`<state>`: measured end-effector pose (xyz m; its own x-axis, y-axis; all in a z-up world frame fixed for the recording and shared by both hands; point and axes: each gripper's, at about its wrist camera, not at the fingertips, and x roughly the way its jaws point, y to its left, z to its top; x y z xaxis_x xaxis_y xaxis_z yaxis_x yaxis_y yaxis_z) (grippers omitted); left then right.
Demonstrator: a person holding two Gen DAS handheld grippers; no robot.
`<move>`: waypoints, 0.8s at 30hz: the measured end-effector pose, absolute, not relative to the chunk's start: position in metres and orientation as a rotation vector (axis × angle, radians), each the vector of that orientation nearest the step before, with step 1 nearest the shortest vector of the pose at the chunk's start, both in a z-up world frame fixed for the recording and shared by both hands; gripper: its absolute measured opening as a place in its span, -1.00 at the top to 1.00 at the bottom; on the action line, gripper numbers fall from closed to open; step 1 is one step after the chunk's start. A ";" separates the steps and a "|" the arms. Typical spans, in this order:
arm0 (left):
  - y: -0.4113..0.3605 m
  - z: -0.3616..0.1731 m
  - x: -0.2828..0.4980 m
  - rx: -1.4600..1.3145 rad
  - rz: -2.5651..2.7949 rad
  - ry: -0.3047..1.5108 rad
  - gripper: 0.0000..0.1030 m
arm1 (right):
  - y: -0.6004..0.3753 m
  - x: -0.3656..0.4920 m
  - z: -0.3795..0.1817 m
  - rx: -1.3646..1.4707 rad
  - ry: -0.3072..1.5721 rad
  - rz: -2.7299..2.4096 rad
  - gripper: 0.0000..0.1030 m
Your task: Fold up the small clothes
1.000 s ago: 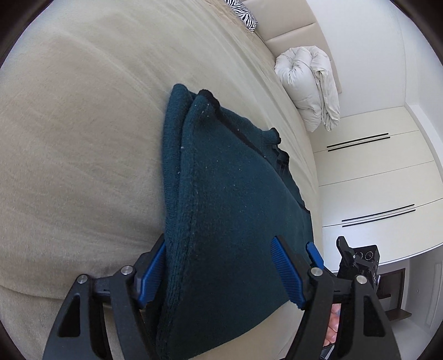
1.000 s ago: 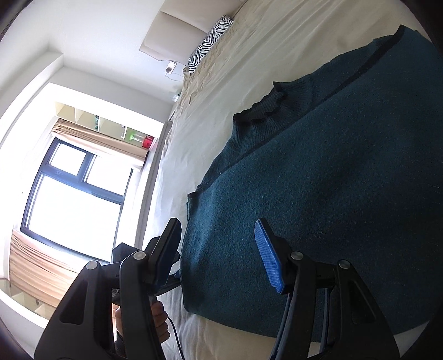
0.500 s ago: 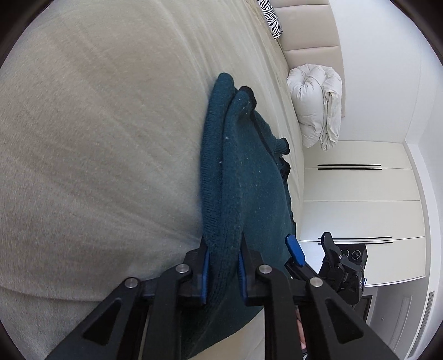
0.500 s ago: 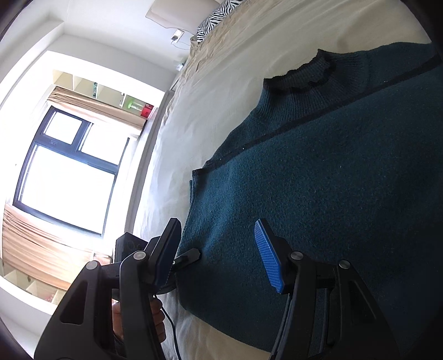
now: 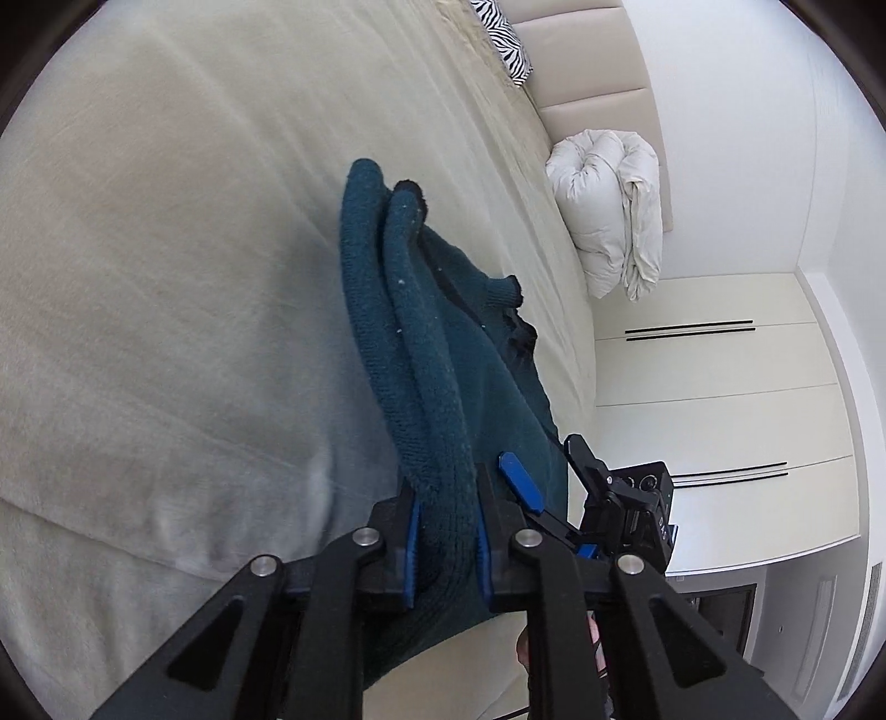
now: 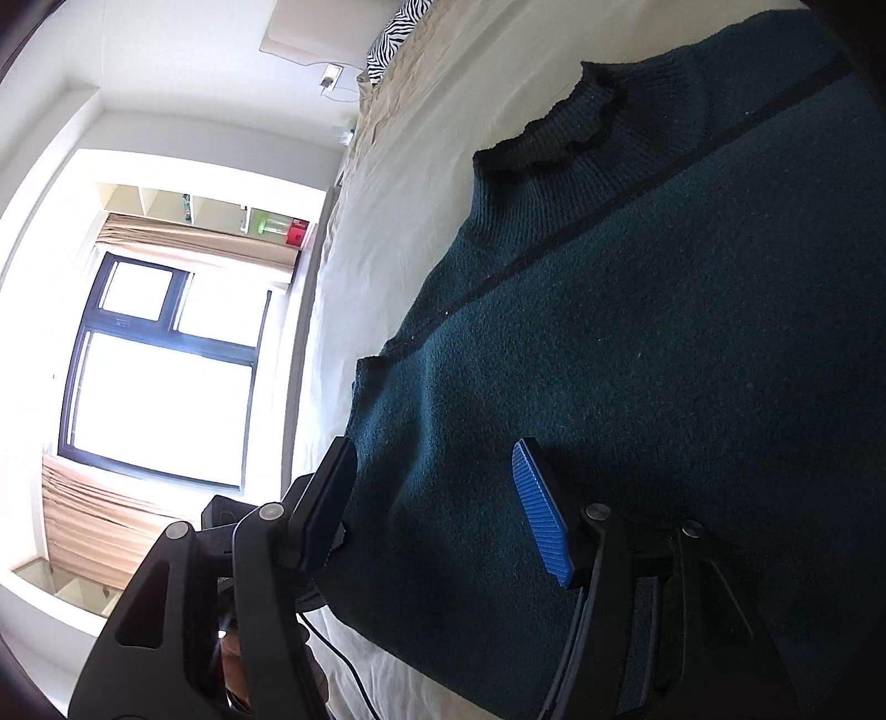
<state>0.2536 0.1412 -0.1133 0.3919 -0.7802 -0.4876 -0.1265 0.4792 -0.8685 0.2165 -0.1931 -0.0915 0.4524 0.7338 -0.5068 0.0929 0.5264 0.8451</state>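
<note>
A dark teal knit sweater (image 6: 637, 360) with a ribbed collar (image 6: 559, 133) lies on a beige bed. In the left wrist view my left gripper (image 5: 443, 531) is shut on the sweater's doubled edge (image 5: 410, 343), which rises as a thick fold from the sheet. In the right wrist view my right gripper (image 6: 437, 498) is open, its blue-padded fingers (image 6: 540, 515) standing over the sweater's lower corner without holding it. The right gripper also shows in the left wrist view (image 5: 559, 487), just right of the held fold.
The beige bed sheet (image 5: 194, 249) fills the left side. A rolled white duvet (image 5: 609, 210) and a zebra pillow (image 5: 504, 33) lie near the headboard. White wardrobe doors (image 5: 720, 399) stand beyond the bed. A window (image 6: 166, 365) is on the right view's left side.
My left gripper has closed on the sweater's doubled edge, which was loose between open fingers a second ago, and has shifted a little. My right gripper moved closer over the sweater and stays open.
</note>
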 end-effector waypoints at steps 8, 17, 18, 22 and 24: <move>0.001 -0.035 0.276 -0.793 -0.696 1.090 0.67 | -0.308 0.194 -0.070 1.189 0.881 0.501 -0.56; -0.160 -0.075 0.281 -0.673 -0.828 1.217 0.32 | -0.400 0.179 -0.094 1.305 0.877 0.433 -0.62; -0.160 -0.077 0.278 -0.687 -0.845 1.211 0.16 | -0.408 0.176 -0.099 1.316 0.878 0.427 -0.61; -0.134 -0.060 0.264 -0.659 -0.873 1.124 -0.22 | -0.414 0.174 -0.106 1.311 0.875 0.452 -0.61; -0.113 -0.057 0.262 -0.673 -0.868 1.098 -0.22 | -0.406 0.178 -0.102 1.273 0.900 0.442 -0.61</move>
<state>0.2616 -0.1129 -0.0566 0.2019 -0.8598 -0.4690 0.2575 0.5086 -0.8216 0.1782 -0.4062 -0.1023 0.5981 0.7303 -0.3300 0.1861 0.2740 0.9436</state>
